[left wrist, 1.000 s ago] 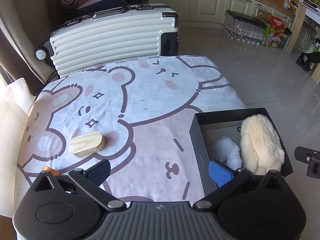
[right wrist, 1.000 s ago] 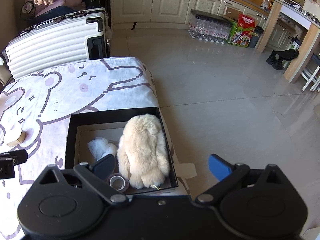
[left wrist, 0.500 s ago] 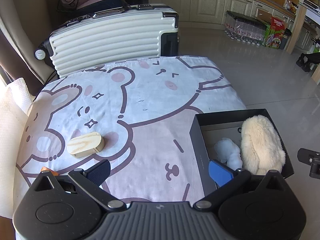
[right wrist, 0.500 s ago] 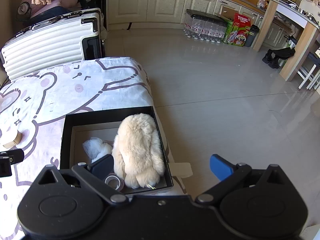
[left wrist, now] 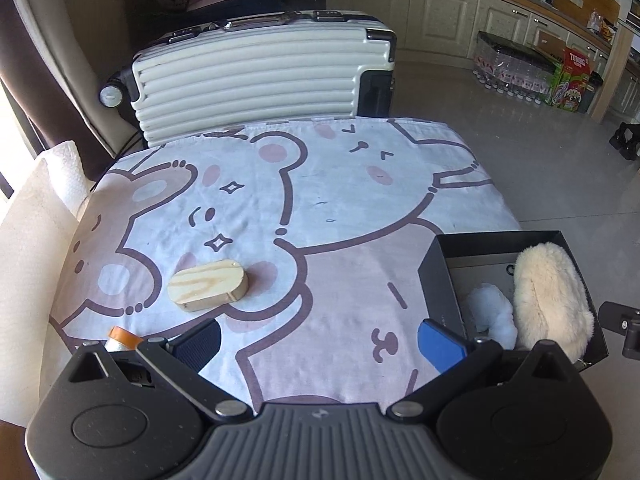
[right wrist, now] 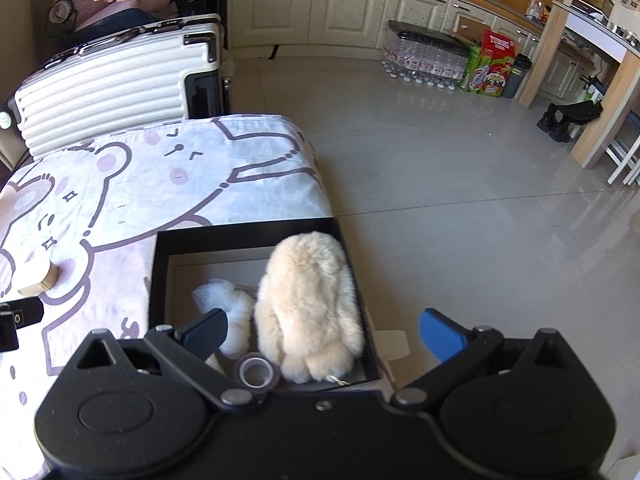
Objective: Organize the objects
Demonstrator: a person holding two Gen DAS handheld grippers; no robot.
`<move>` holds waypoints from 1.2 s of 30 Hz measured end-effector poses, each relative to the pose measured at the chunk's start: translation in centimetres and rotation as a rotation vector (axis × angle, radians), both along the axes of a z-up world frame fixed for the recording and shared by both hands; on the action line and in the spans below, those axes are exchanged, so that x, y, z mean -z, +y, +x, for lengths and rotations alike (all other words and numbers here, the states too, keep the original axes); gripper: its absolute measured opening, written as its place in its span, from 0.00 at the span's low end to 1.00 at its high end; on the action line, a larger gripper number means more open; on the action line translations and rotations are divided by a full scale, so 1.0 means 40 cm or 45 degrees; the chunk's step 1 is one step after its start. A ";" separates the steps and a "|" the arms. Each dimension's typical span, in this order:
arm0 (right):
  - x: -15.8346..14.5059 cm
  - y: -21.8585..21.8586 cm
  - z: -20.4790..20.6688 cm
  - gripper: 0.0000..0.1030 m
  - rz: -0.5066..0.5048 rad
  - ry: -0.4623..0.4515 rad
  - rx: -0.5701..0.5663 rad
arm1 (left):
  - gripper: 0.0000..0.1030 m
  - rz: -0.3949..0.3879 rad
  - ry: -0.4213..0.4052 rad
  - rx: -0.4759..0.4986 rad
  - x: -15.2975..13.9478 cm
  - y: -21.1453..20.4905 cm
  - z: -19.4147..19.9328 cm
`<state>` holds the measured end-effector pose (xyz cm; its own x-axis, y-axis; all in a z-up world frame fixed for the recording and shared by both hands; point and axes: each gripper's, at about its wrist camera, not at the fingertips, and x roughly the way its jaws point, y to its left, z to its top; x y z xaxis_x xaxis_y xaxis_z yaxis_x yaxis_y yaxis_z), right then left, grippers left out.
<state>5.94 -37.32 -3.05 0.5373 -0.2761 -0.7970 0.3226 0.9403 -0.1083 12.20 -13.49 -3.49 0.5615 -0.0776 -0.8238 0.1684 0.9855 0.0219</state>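
Wooden block (left wrist: 207, 285) beyond wide-open, empty tongs (left wrist: 320, 342)

From my left camera, the table (left wrist: 320, 208) fills the middle, with a suitcase (left wrist: 256, 80) behind its far edge. A wood block (left wrist: 207, 285) lies on the cloth toward my near left, and a small bottle (left wrist: 120, 338) sits nearer still, partly hidden by my left gripper (left wrist: 320, 342). The box (left wrist: 436, 280) rests at the table's near right corner. Inside it, the plush (right wrist: 310, 304) lies along the right side, a tissue wad (right wrist: 228, 304) to its left, and a tape roll (right wrist: 258, 372) at the near wall. Cabinets (right wrist: 312, 8) line the far wall, with bottled water (right wrist: 424, 60) on the floor before them.
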 end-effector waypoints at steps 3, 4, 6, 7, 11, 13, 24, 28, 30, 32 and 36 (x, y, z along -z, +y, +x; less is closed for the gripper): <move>-0.001 0.024 0.013 1.00 0.001 -0.001 -0.018 | 1.00 0.003 -0.004 -0.024 -0.004 0.030 0.001; 0.000 0.033 0.017 1.00 0.003 -0.001 -0.024 | 1.00 0.004 -0.006 -0.033 -0.006 0.044 0.002; 0.000 0.054 0.027 1.00 0.006 -0.002 -0.040 | 1.00 0.006 -0.009 -0.053 -0.007 0.069 0.001; 0.000 0.064 0.031 1.00 0.008 -0.002 -0.048 | 1.00 0.006 -0.010 -0.064 -0.007 0.083 0.002; 0.001 0.113 0.052 1.00 0.013 -0.001 -0.092 | 1.00 0.014 -0.007 -0.114 -0.008 0.138 0.004; 0.001 0.137 0.062 1.00 0.016 -0.002 -0.114 | 1.00 0.018 -0.010 -0.135 -0.010 0.166 0.003; 0.017 0.275 0.119 1.00 0.059 -0.001 -0.231 | 1.00 0.063 -0.016 -0.264 -0.018 0.321 -0.009; 0.021 0.319 0.133 1.00 0.075 -0.005 -0.268 | 1.00 0.078 -0.019 -0.299 -0.023 0.365 -0.017; 0.023 0.340 0.138 1.00 0.086 -0.005 -0.288 | 1.00 0.087 -0.022 -0.311 -0.025 0.382 -0.021; 0.025 0.360 0.143 1.00 0.092 -0.005 -0.308 | 1.00 0.092 -0.025 -0.328 -0.026 0.401 -0.025; 0.024 0.394 0.148 1.00 0.103 -0.013 -0.343 | 1.00 0.095 -0.022 -0.356 -0.025 0.429 -0.031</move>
<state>11.87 -21.57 -4.00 0.5908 -0.0577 -0.8048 0.0604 0.9978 -0.0273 10.98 3.67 -2.47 0.5666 0.1429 -0.8115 -0.1110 0.9891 0.0967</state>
